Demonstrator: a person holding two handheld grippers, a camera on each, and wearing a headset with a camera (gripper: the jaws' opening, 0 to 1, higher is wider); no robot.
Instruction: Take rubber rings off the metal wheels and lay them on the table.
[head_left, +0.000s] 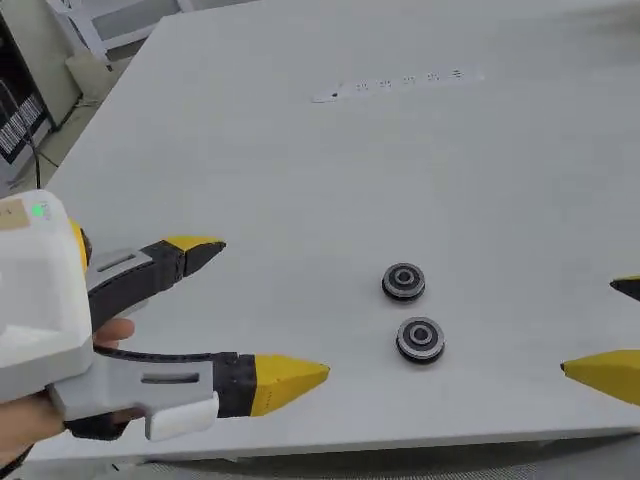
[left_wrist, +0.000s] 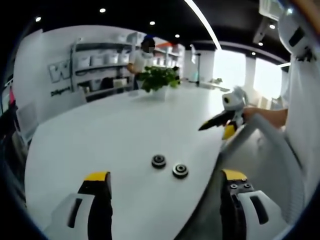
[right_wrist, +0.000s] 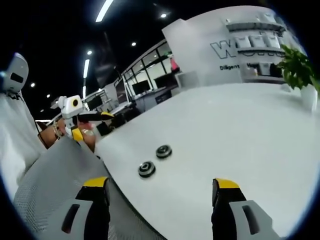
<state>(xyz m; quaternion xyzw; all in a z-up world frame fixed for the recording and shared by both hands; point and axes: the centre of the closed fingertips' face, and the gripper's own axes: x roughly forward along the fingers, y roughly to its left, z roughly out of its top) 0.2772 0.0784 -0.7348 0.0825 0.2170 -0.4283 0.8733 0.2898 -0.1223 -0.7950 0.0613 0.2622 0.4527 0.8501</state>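
Note:
Two small metal wheels with black rubber rings lie flat on the white table (head_left: 300, 150), the farther wheel (head_left: 404, 282) just beyond the nearer wheel (head_left: 420, 339). My left gripper (head_left: 265, 310) is held at the left, open, its yellow tips pointing toward them from a distance. At the right edge my right gripper (head_left: 595, 328) is open too. The left gripper view has both wheels (left_wrist: 159, 161) (left_wrist: 180, 170) ahead of its spread jaws, with the right gripper (left_wrist: 220, 122) beyond. From the right gripper view, the wheels (right_wrist: 163, 151) (right_wrist: 146, 169) sit near the table edge.
The table's front edge runs just below the wheels. A strip of small printed marks (head_left: 400, 82) lies far back on the table. A potted plant (left_wrist: 159, 79) stands at the far end. A person (left_wrist: 142, 55) stands by white shelves (left_wrist: 95, 67).

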